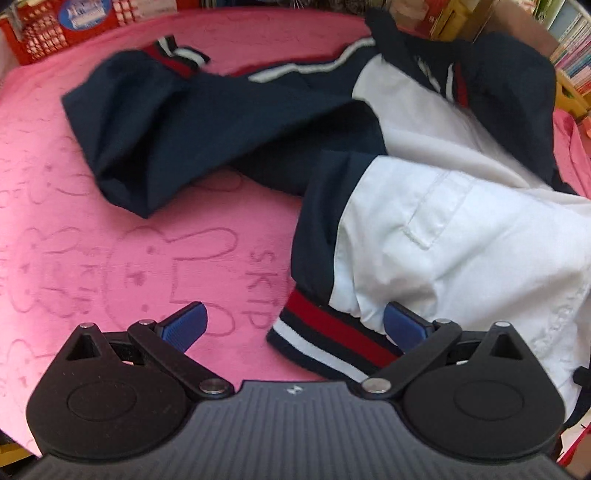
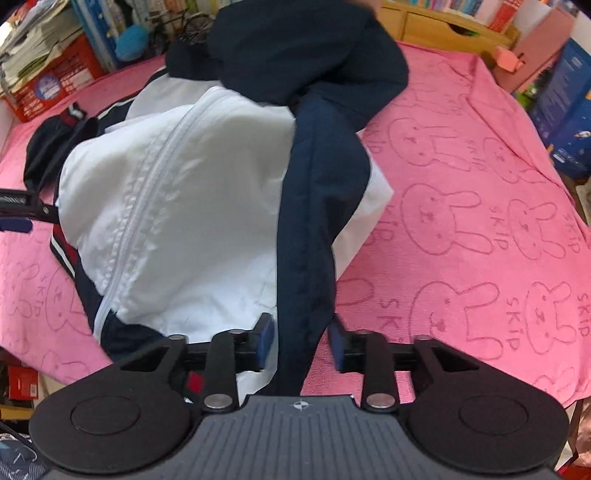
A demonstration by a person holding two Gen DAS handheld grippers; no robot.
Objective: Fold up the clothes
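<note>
A navy and white jacket (image 1: 443,236) with red-white-navy striped cuffs lies rumpled on the pink rabbit-print blanket (image 1: 110,221). My left gripper (image 1: 295,325) is open just above the blanket, and the jacket's striped hem (image 1: 332,332) reaches in between its fingers. Its right finger (image 1: 402,325) rests against the white fabric. One navy sleeve (image 1: 140,122) is spread out to the far left. In the right wrist view, the white front with its zipper (image 2: 147,192) faces up. My right gripper (image 2: 301,339) is shut on the other navy sleeve (image 2: 317,206), which runs across the white body.
Red boxes (image 1: 48,29) and books line the blanket's far edge. A wooden shelf (image 2: 443,26) and blue boxes (image 2: 565,110) stand at the right. Bare pink blanket (image 2: 480,221) lies right of the jacket. My left gripper's finger (image 2: 14,214) shows at the left edge.
</note>
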